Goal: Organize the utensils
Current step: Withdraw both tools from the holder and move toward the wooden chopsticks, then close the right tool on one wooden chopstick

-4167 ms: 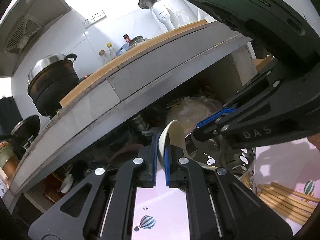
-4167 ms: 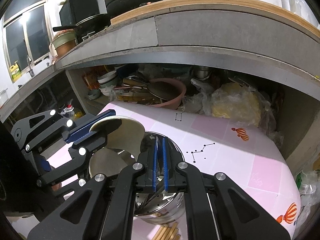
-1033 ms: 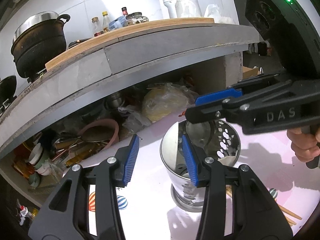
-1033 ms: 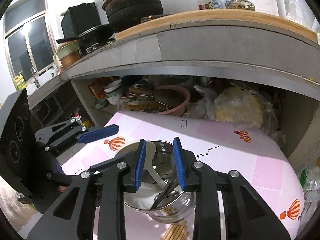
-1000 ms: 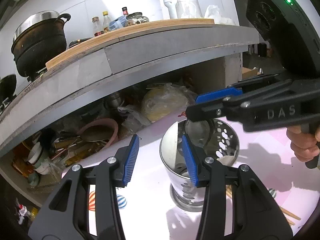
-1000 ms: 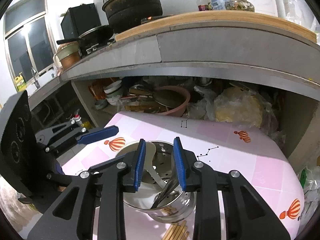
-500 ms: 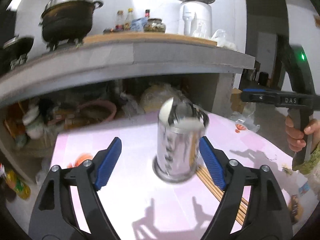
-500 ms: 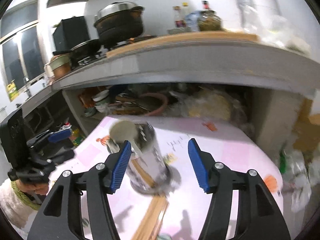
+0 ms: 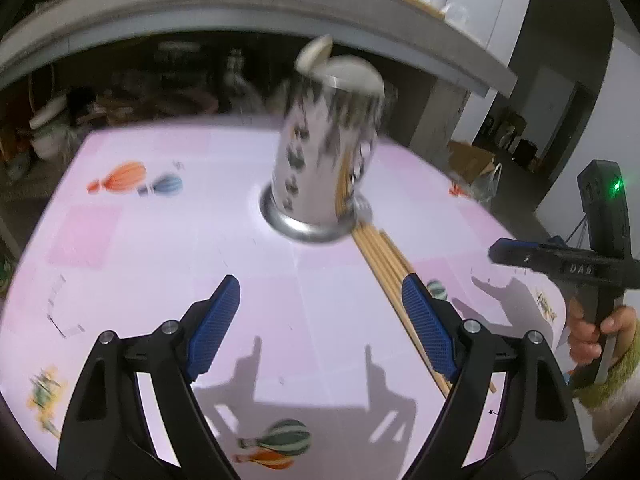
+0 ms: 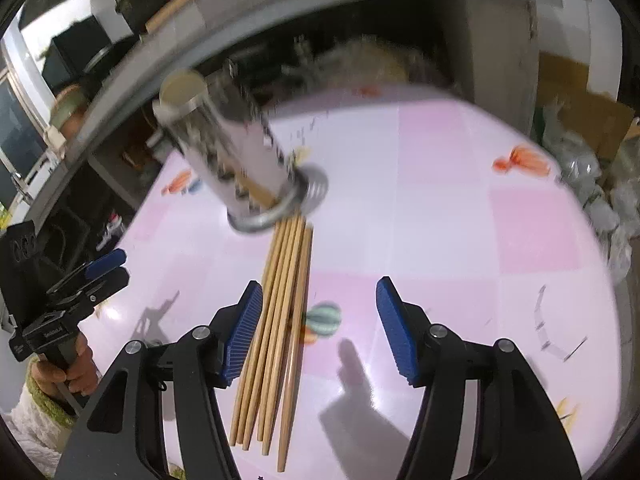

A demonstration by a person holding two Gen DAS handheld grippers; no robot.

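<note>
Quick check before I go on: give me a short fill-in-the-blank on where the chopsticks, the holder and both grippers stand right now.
1. The wooden chopsticks lie flat on the pink ____.
2. Their far ends reach the base of the metal ____, which stands upright.
3. The right gripper is ____, with nothing between its pads.
4. The left gripper holds ____.

Missing words: table; utensil holder; open; nothing

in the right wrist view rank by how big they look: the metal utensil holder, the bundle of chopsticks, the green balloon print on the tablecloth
1. bundle of chopsticks, the longest, though nearest the camera
2. metal utensil holder, about as large, blurred and farther off, so the first two are unsure
3. green balloon print, clearly smallest
</note>
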